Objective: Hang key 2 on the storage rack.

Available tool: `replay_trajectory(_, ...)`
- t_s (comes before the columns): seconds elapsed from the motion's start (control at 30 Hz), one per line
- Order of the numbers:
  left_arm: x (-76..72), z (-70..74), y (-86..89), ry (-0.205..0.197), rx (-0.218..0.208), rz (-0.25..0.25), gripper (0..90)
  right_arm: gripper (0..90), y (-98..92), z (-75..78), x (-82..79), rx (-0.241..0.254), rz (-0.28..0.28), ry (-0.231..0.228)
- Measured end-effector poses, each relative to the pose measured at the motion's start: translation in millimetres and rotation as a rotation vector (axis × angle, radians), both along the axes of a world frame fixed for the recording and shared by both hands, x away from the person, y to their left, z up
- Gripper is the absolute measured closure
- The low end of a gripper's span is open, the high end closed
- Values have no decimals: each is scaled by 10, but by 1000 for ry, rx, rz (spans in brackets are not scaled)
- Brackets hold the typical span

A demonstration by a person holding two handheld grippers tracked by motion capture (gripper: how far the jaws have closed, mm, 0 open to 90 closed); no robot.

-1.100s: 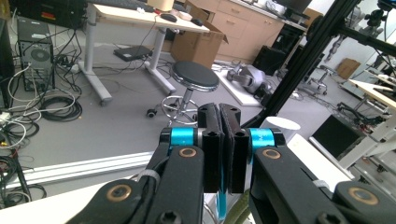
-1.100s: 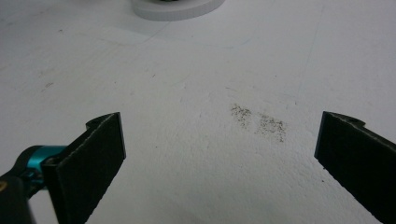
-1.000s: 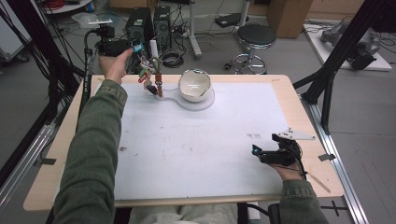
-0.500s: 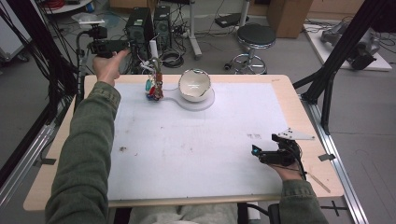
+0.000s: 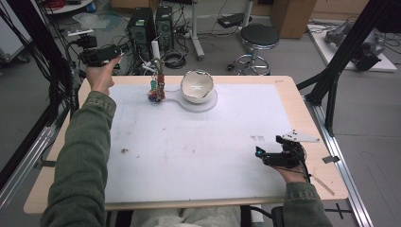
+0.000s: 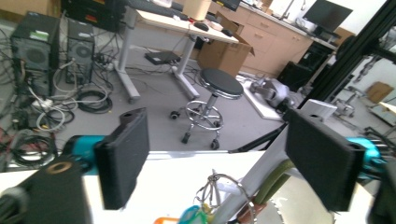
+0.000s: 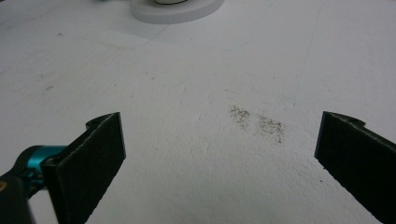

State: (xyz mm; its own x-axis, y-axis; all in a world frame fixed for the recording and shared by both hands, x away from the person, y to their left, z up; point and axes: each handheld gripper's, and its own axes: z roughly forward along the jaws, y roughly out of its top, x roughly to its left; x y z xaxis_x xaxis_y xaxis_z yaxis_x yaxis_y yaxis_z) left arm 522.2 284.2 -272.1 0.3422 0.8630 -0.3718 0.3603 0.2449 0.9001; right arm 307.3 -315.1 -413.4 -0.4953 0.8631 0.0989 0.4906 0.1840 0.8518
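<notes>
Done: key bunch (image 5: 156, 89) released, resting near table's (image 5: 302, 113) far-left edge beside bowl (image 5: 197, 86).
Left gripper (image 5: 124, 48): jaws just opened wide, empty.
Right gripper (image 5: 258, 152): wide, empty, resting near right edge.
Left: withdrawal, apparently.

Key bunch (image 5: 156, 90) just left of bowl (image 5: 197, 86)

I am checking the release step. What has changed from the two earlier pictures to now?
The left gripper let go of the bunch of keys: its jaws have just been opening, nothing is between them, and it drew back left, off the table's far edge. The keys now lie beside the bowl. The right gripper and bowl stayed put.
</notes>
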Motion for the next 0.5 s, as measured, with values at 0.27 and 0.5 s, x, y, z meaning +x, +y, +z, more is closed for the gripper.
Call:
replay_trajectory(0.27, -69, 12, -23, 45, 94, 65, 16, 9, 2, -3, 9, -6, 3, -4)
replay_trajectory(0.5, -185, -61, -24, 34, 113, 35, 16, 9, 0, 0, 5, -5, -1, -5)
